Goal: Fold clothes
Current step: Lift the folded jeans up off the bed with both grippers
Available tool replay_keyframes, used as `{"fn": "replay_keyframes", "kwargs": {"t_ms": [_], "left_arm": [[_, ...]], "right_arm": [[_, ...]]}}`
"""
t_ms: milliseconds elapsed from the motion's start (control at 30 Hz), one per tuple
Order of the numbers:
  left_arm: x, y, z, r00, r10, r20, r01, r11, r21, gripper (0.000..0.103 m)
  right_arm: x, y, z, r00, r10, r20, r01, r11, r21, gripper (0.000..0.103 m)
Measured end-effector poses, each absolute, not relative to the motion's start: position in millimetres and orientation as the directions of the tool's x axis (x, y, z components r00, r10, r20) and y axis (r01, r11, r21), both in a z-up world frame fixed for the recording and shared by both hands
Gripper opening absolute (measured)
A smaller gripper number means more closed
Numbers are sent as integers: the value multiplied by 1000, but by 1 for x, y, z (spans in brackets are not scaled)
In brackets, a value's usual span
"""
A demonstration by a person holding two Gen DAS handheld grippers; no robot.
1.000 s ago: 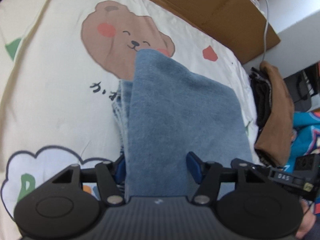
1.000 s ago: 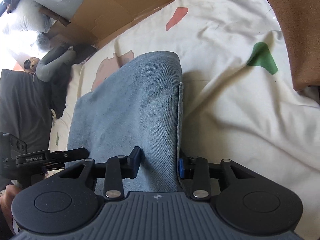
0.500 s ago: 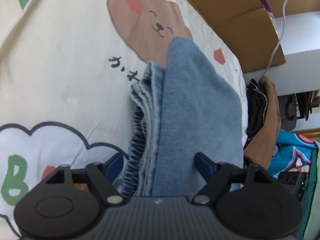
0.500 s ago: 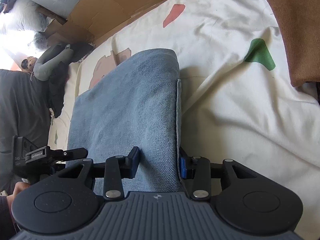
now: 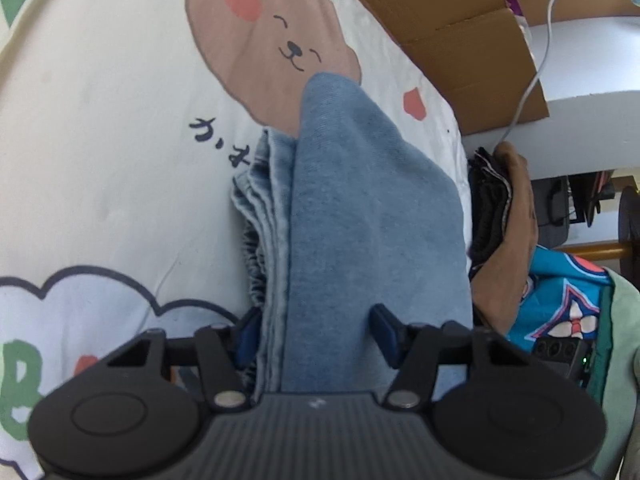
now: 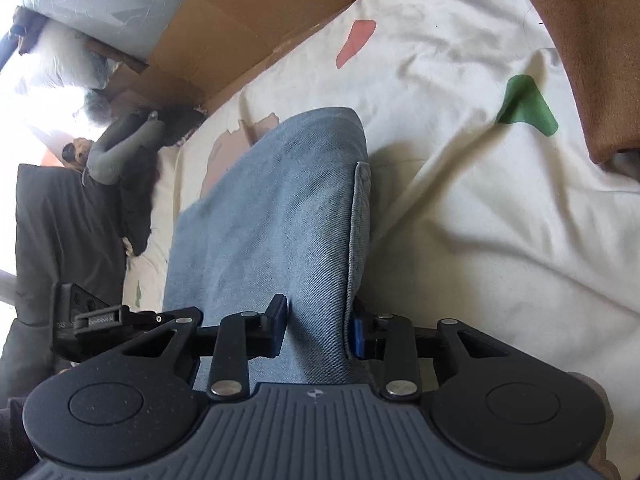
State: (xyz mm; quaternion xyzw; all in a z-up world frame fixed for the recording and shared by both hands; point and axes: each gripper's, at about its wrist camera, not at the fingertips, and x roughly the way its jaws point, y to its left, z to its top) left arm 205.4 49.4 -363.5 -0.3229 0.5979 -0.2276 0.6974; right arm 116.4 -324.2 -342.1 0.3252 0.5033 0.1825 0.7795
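Since the earlier frame, left gripper (image 5: 316, 334) has tilted, exposing more stacked edges of one folded blue denim garment (image 5: 360, 216). Both left and right gripper (image 6: 318, 326) clench it over cream cartoon-print bedsheet (image 5: 100, 140); one brown folded cloth (image 6: 592, 52) lies nearby.

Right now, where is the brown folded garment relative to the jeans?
In the left wrist view the brown garment lies right of the folded jeans, atop a dark stack at the sheet's edge. In the right wrist view it fills the top right corner.

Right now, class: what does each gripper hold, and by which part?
Both hold the folded jeans: left gripper across the near left edge, right gripper on the near right edge.
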Motion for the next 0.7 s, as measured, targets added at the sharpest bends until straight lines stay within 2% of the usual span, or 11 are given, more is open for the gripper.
{"fn": "replay_keyframes", "kwargs": {"t_ms": [100, 167, 367, 533, 600, 667, 700], "left_arm": [[206, 47, -368, 179, -704, -688, -87, 685, -724, 67], [207, 45, -371, 170, -705, -689, -98, 683, -723, 76], [211, 41, -376, 141, -727, -672, -66, 671, -739, 81], [215, 32, -378, 112, -753, -648, -30, 649, -760, 80], [217, 35, -378, 111, -765, -634, -48, 633, -773, 74], [217, 43, -377, 116, -779, -616, -62, 613, -788, 63], [216, 45, -376, 117, -785, -609, -61, 606, -793, 61]], "right_arm": [[118, -323, -346, 419, 603, -679, 44, 733, 679, 37], [120, -322, -349, 414, 600, -684, 44, 737, 674, 40], [128, -318, -359, 403, 623, -670, 37, 721, 692, 43], [129, -314, -366, 412, 641, -647, 46, 695, 718, 44], [128, -316, -364, 419, 648, -637, 39, 688, 725, 40], [126, -318, -362, 424, 655, -626, 32, 680, 733, 36], [125, -319, -362, 427, 656, -622, 31, 677, 735, 34]]}}
